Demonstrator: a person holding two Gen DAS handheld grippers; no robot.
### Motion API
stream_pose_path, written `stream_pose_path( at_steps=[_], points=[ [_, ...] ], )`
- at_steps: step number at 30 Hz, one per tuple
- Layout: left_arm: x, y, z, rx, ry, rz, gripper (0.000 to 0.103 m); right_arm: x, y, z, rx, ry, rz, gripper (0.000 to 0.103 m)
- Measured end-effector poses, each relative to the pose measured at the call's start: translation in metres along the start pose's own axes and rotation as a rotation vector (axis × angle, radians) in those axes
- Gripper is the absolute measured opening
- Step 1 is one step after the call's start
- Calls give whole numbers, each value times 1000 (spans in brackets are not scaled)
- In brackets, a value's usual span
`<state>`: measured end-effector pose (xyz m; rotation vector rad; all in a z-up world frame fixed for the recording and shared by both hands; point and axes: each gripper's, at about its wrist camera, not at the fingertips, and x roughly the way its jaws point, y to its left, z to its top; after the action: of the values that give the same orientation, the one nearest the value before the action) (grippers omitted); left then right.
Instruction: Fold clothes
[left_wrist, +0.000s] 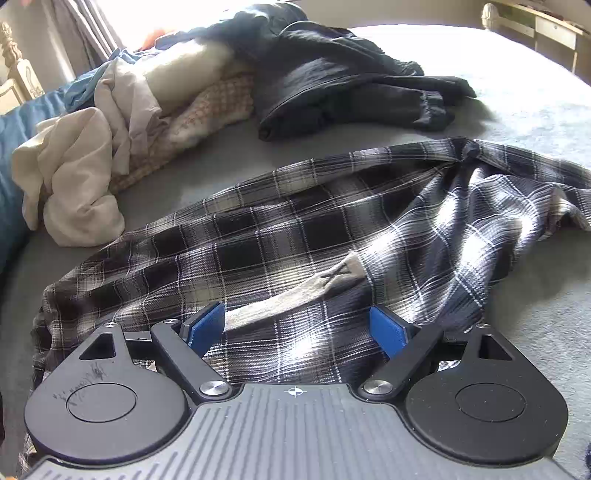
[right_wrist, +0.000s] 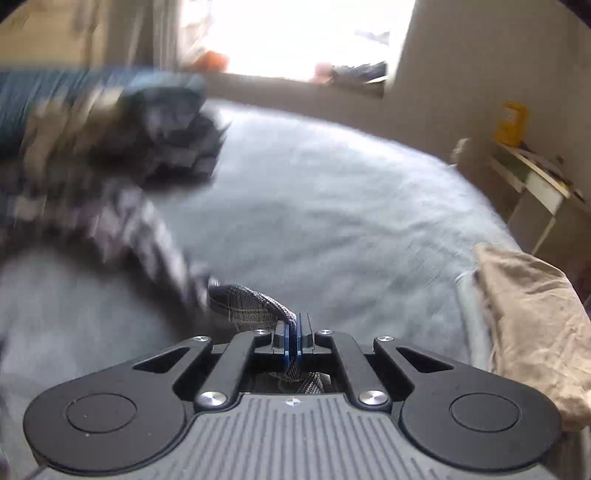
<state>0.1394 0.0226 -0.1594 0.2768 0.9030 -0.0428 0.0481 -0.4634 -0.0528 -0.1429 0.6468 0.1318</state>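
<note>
A black, grey and white plaid shirt (left_wrist: 295, 236) lies rumpled across the grey bed (left_wrist: 517, 110). My left gripper (left_wrist: 297, 325) is open just above its near part, blue pads either side of a pale inside-out strip (left_wrist: 295, 295). My right gripper (right_wrist: 294, 332) is shut on a bunched end of the plaid shirt (right_wrist: 247, 302). The cloth stretches away to the left, blurred by motion, in the right wrist view.
A pile of cream and checked clothes (left_wrist: 92, 155) and dark garments (left_wrist: 332, 74) lies at the far side of the bed. A beige cloth (right_wrist: 535, 325) sits at the right bed edge. A desk (right_wrist: 535, 184) stands beyond, by the wall.
</note>
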Motion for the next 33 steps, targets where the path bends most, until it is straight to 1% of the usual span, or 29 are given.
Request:
stream_pose_path(
  at_steps=[2,5,7,10,11,12,13,14,15,16,18,20,22,23,24,26,27,28,29,30,31,33],
  points=[
    [2,1,0,-9,5,4,86,5,-21,21,74,-49,-8,3],
    [2,1,1,-9,3,6,86,16,-43,44,165,-120,4,3],
    [2,1,0,-3,2,11,86,34,-52,55,203,-132,12,3],
    [4,0,0,-6,7,15,86,73,-65,66,259,-118,-10,3],
    [4,0,0,-6,9,16,86,89,-71,68,275,-91,-25,3],
    [5,-1,0,-5,11,18,86,108,-77,68,297,-41,-33,6],
    [5,-1,0,-4,12,20,86,128,-84,67,323,16,-36,8],
    [5,-2,0,-3,12,21,86,142,-89,63,353,53,-50,18],
    [6,-2,0,-3,14,22,86,152,-94,59,386,81,-70,23],
    [6,-2,0,-5,15,21,86,154,-96,53,416,81,-79,24],
    [7,-1,-1,-9,15,18,87,144,-94,42,451,42,-53,25],
    [8,0,-1,-12,12,14,87,123,-76,33,375,0,-11,27],
    [9,1,-2,-11,9,8,87,97,-43,26,192,-51,-24,40],
    [10,2,-2,-12,8,6,87,85,-28,21,101,-85,-49,49],
    [10,2,-1,-14,6,3,87,77,-21,16,51,-108,-78,51],
    [12,3,-1,-18,5,-2,87,66,-12,8,-10,-138,-132,53],
    [13,3,-1,-20,4,-4,87,66,-14,6,-7,-136,-158,53],
    [13,4,-1,-21,3,-6,87,67,-20,7,20,-119,-156,53],
    [13,4,-1,-21,3,-6,87,69,-26,8,51,-100,-142,53],
    [13,4,-1,-22,2,-7,87,69,-29,7,56,-82,-109,53],
    [13,4,-1,-22,1,-8,87,67,-23,6,14,-67,-70,53],
    [12,4,-2,-27,-2,-9,87,60,3,-5,-165,-38,-1,53]
  ],
)
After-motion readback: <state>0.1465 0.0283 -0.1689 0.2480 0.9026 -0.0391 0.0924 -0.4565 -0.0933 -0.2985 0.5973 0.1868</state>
